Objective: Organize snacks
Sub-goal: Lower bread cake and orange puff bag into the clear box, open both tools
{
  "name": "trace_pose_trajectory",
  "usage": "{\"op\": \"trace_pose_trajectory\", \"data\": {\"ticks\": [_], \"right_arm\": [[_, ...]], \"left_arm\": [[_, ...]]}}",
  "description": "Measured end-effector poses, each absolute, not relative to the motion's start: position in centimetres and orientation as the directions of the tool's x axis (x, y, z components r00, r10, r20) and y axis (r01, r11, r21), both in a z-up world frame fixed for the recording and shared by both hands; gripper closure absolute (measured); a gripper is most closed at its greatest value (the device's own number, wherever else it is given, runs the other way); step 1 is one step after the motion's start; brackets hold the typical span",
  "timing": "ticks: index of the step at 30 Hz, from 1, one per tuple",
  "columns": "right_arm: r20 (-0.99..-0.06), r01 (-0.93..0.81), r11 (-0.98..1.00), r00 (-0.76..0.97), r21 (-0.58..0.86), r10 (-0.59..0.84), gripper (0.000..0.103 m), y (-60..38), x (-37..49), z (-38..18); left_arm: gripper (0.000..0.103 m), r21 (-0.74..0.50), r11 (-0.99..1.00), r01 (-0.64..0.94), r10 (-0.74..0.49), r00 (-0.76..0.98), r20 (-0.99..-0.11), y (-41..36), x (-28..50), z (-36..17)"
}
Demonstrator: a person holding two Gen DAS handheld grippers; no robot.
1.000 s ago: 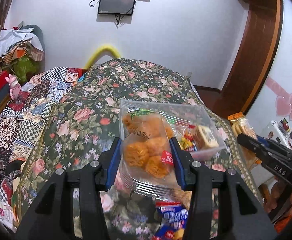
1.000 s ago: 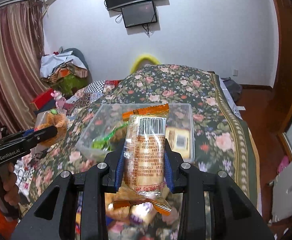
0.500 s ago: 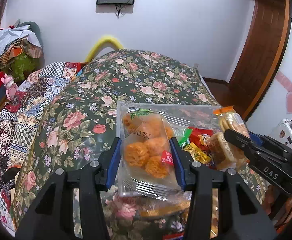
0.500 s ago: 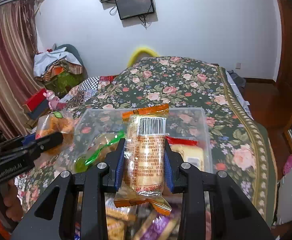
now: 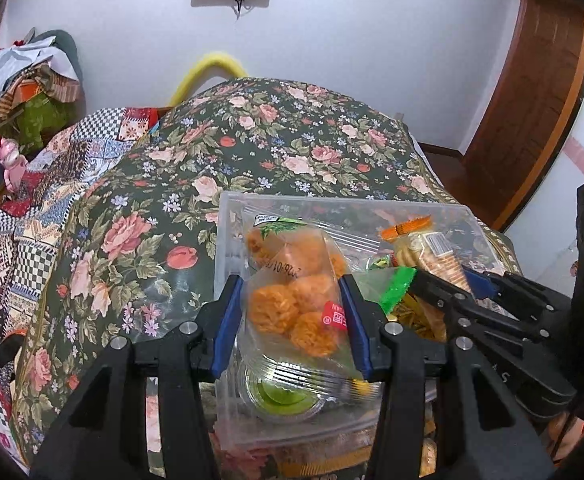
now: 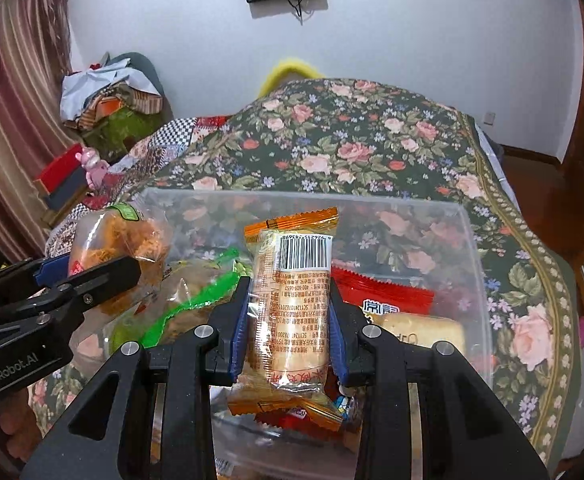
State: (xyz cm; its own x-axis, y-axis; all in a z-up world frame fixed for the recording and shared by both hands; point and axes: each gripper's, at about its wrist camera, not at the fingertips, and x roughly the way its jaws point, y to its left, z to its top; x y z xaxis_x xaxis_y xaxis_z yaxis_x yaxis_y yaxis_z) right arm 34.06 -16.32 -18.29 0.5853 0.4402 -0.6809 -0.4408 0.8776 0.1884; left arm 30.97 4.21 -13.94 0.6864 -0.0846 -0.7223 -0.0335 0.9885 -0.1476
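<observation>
1. Right now the left gripper (image 5: 292,320) is clamped on a clear bag of orange puffs (image 5: 296,292), its blue pads pressing both sides of the bag, which hangs over the left end of the clear plastic bin (image 5: 227,240).
2. Seen from the right wrist, the same left gripper (image 6: 103,276) reaches in from the left edge with that bag of orange puffs (image 6: 119,240) pinched between its fingers.
3. Meanwhile the right gripper (image 6: 287,328) is closed around a cracker roll (image 6: 292,304) — a see-through sleeve with orange crimped ends and a barcode near the top — held upright over the middle of the clear plastic bin (image 6: 472,264).
4. From the left wrist, the right gripper (image 5: 448,276) comes in from the right side with the cracker roll (image 5: 428,248) above the bin.
5. Inside the bin lie a green-edged wrapper (image 6: 195,304), a red packet (image 6: 384,292) and a pale biscuit pack (image 6: 424,328) toward its right end — plus a round green-filled cup (image 5: 283,396) at the near-left corner.
6. All of it sits on a floral bedspread (image 6: 372,144), the bin near the bed's front edge.
</observation>
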Motion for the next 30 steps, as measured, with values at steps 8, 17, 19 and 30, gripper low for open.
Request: {"op": "trace_pose_trajectory", "data": {"ticks": [8,17,19,30], "right_arm": [[-0.702,-0.439,0.876,0.559,0.199,0.44,0.07,-16.2,34.1,-18.9],[-0.677,-0.429,0.883,0.595,0.188,0.433,0.045,-17.4,32.3,-17.3],[-0.666,-0.428,0.887,0.613,0.174,0.426,0.041,-17.7,31.5,-16.6],[-0.623,-0.436,0.892,0.667,0.118,0.409,0.038,-19.8,26.9,-14.3]], "left_arm": [[0.051,-0.162,0.986,-0.049,-0.086,0.68,-0.728,4.4,30.9,-14.1],[0.039,-0.142,0.989,-0.038,-0.074,0.706,-0.705,3.8,28.9,-12.3],[0.038,-0.14,0.99,-0.03,-0.077,0.711,-0.699,3.7,28.3,-11.7],[0.03,-0.127,0.992,0.016,-0.098,0.727,-0.68,2.8,22.9,-9.3]]}}
